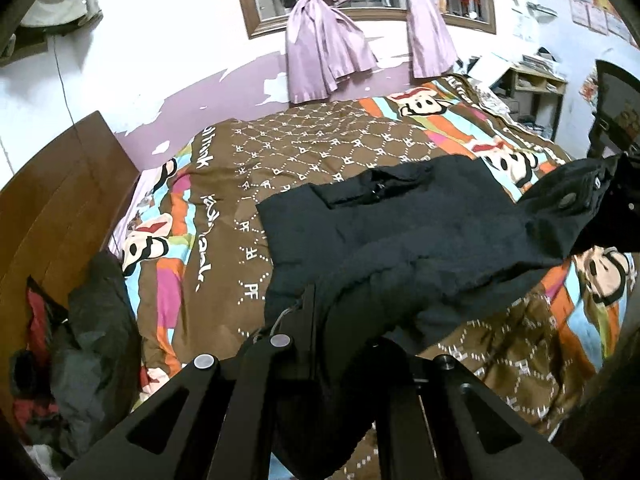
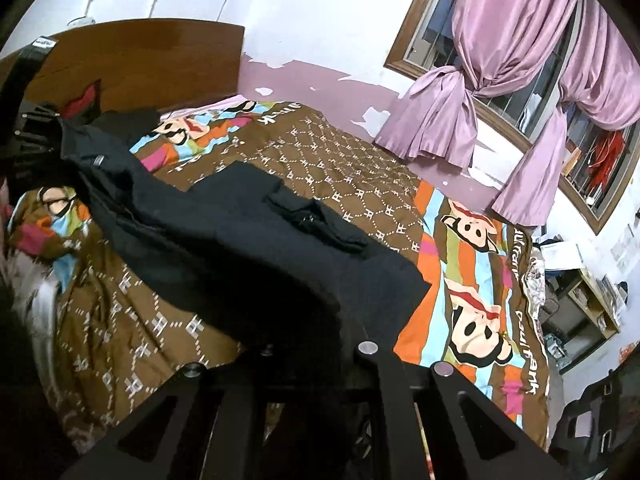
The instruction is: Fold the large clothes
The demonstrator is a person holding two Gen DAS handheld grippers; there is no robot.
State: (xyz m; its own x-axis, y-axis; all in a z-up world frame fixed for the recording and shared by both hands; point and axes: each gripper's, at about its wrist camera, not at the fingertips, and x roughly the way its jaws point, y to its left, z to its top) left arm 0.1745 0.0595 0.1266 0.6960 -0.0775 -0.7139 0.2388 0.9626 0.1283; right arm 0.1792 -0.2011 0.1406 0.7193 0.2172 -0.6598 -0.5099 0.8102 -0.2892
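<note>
We hold two grippers over one bed (image 1: pixel 320 148). The left gripper (image 1: pixel 320 300) has its fingers pinched almost fully together on the near edge of one black garment (image 1: pixel 400 224), and the cloth bunches up between and over them. The right gripper (image 2: pixel 316 332) is also closed down tight, its fingers buried under a fold of the same garment (image 2: pixel 240 240), so we cannot see the tips themselves. In the left view, the right gripper (image 1: pixel 624 196) shows at the far right with the garment's other end draped from it.

The garment hangs between the two grippers along its near edge, while its far part lies flat on the bedspread (image 2: pixel 360 160), near the middle of the bed. One pocket flap (image 1: pixel 384 188) with a small metal fitting lies on the flat part.

The bedspread is brown with a white lattice and has striped borders carrying cartoon faces; we count three faces in the right view. Two pink curtains (image 1: pixel 320 44) hang knotted at one window (image 1: pixel 260 0) beyond the bed. One wooden headboard (image 2: pixel 132 60) stands at the bed's end, with one heap of dark and red clothes (image 1: pixel 80 340) beside it. One shelf unit (image 1: pixel 532 92) stands in the far corner.
</note>
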